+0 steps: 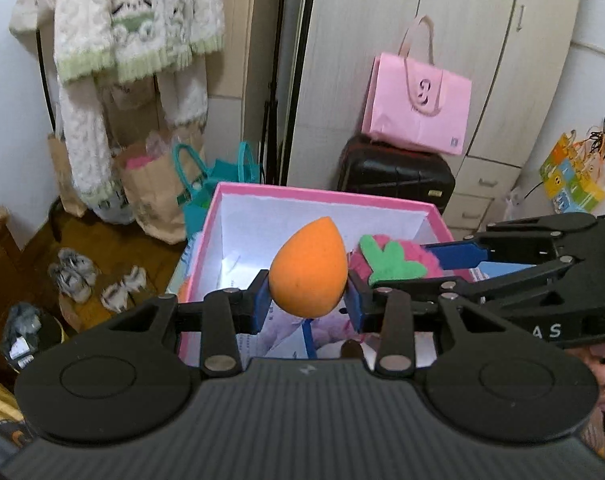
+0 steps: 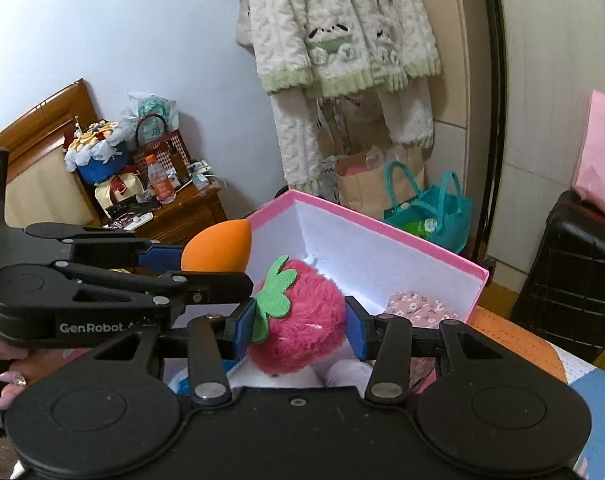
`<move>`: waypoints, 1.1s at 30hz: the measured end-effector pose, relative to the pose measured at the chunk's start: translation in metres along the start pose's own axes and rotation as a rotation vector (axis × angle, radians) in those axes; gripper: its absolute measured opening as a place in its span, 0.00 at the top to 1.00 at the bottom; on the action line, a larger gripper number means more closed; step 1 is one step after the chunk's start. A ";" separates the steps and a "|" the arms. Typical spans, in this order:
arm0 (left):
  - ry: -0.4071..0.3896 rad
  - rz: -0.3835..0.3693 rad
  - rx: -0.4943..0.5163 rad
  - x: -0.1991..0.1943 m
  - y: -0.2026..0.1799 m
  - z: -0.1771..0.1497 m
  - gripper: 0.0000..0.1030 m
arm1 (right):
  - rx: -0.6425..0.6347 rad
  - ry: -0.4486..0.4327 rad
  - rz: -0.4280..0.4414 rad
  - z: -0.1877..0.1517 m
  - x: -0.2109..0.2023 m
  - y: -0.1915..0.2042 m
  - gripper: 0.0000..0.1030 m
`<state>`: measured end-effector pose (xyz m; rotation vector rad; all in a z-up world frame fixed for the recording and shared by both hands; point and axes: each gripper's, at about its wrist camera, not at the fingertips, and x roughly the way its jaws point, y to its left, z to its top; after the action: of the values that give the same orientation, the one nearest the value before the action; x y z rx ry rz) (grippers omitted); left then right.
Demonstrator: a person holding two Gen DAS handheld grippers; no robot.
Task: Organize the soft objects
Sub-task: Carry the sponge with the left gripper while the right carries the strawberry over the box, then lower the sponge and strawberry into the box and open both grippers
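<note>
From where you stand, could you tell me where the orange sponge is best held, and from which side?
Grip the orange sponge across its fat lower belly, coming from the rounded end with the tip pointing away. The tip tapers and would slip out; the belly is widest and gives the pads flat contact. The left gripper holds it just so, over the pink box.

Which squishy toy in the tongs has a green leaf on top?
The fuzzy pink strawberry in the right tongs. The orange sponge in the left tongs is smooth, egg-shaped and leafless.
</note>
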<state>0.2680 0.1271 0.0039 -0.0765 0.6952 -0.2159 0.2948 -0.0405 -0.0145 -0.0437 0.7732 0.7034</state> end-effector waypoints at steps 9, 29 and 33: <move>0.029 0.041 -0.023 0.025 0.003 0.003 0.63 | 0.062 0.043 0.015 0.001 0.028 -0.023 0.48; -0.032 0.047 -0.009 -0.032 -0.003 -0.014 0.16 | -0.017 -0.038 -0.028 -0.019 -0.022 0.004 0.36; -0.036 0.034 0.007 -0.054 -0.007 -0.022 0.15 | -0.049 -0.056 -0.066 -0.035 -0.046 0.019 0.36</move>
<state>0.2120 0.1322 0.0215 -0.0622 0.6590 -0.1836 0.2388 -0.0614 -0.0057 -0.0927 0.6979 0.6584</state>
